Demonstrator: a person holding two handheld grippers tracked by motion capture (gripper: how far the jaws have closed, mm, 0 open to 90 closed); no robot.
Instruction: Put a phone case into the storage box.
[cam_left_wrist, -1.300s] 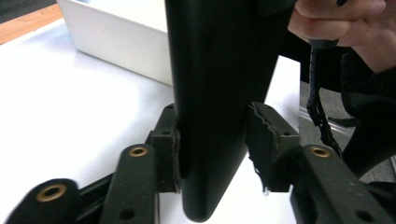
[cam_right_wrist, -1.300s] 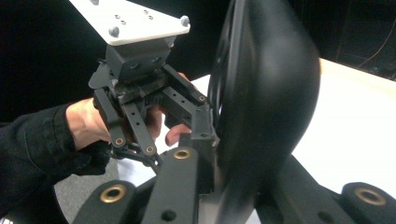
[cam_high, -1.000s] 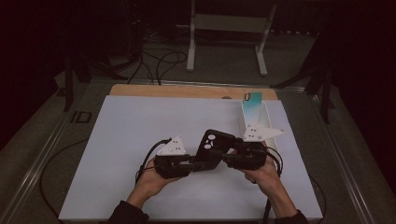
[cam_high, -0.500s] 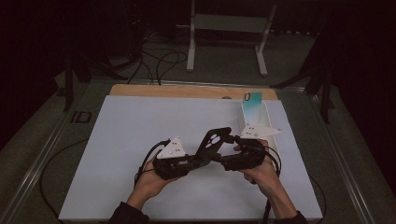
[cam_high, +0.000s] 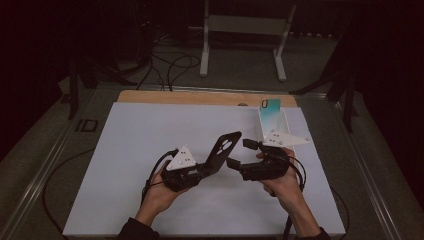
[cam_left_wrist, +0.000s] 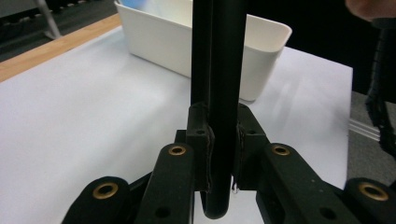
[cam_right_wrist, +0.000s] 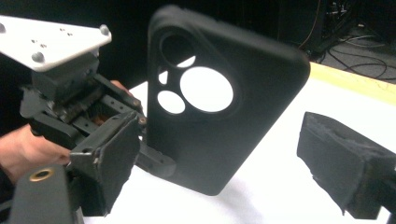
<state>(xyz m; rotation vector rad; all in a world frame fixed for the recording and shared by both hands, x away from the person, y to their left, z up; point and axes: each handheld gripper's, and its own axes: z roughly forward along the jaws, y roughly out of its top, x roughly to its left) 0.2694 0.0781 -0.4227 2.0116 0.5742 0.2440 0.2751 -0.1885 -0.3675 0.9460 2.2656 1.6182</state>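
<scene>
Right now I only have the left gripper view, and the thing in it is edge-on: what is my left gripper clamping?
Observer: A black phone case, gripped by the left gripper at the end opposite its camera cut-outs.
Operator: Is the right gripper on it?
Observer: No. The right gripper has just been opening its jaws; the case stands before the gap, pads clear.
Operator: What's in the white bin?
Observer: A teal phone-shaped item stands upright at its far end.

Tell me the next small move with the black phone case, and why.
Probably carry the black phone case toward the white bin: the left gripper clamps its lower edge, while the right gripper has just opened and stands clear of it.
</scene>
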